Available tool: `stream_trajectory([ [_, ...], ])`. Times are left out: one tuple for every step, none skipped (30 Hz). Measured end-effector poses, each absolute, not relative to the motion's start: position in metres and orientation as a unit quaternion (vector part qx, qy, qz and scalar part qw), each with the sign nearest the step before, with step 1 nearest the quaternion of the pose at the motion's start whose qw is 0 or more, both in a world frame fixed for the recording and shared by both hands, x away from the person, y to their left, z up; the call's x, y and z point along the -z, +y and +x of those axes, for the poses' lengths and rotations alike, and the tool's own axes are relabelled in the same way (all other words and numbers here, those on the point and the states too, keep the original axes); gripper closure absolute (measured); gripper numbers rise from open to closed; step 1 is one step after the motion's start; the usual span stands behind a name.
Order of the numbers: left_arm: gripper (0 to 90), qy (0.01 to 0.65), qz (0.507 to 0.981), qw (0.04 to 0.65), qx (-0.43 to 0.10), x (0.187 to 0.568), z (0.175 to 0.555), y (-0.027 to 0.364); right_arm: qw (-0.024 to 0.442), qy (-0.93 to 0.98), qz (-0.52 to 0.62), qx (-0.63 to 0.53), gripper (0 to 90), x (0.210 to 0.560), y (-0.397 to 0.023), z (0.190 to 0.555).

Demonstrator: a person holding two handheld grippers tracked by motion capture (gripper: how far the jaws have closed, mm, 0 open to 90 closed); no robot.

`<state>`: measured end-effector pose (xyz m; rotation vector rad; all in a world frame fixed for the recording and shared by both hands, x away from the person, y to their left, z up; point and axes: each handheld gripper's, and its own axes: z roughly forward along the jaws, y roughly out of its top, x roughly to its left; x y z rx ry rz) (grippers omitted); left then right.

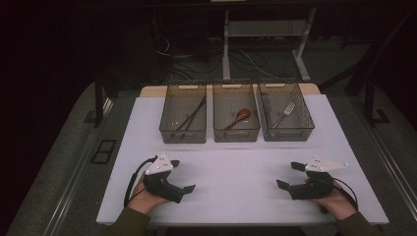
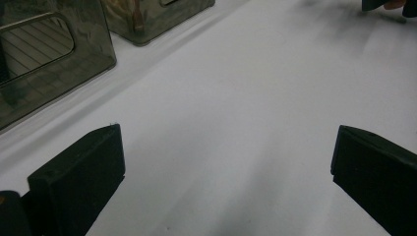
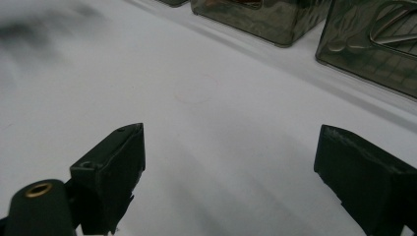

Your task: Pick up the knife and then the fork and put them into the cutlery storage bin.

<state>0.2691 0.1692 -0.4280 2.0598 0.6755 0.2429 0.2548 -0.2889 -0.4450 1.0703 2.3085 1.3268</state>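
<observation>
— What's nearest?
— The left tongs (image 1: 182, 175) and right tongs (image 1: 289, 175) rest low on the white tabletop (image 1: 231, 172), well apart. Both gape wide with nothing between the jaws.
— And farther off?
— Three bins in a row: chopsticks (image 1: 191, 116) in the left one, a spoon (image 1: 239, 118) in the middle, a fork (image 1: 284, 113) in the right.
</observation>
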Motion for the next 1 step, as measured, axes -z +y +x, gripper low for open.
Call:
stream_trajectory([
  [0.0, 0.274, 0.838, 0.462, -0.099, 0.4281, 0.2691, 0.1691, 0.135, 0.797, 0.370, -0.458, 12.2, 0.4450, -0.2888, 0.2548],
])
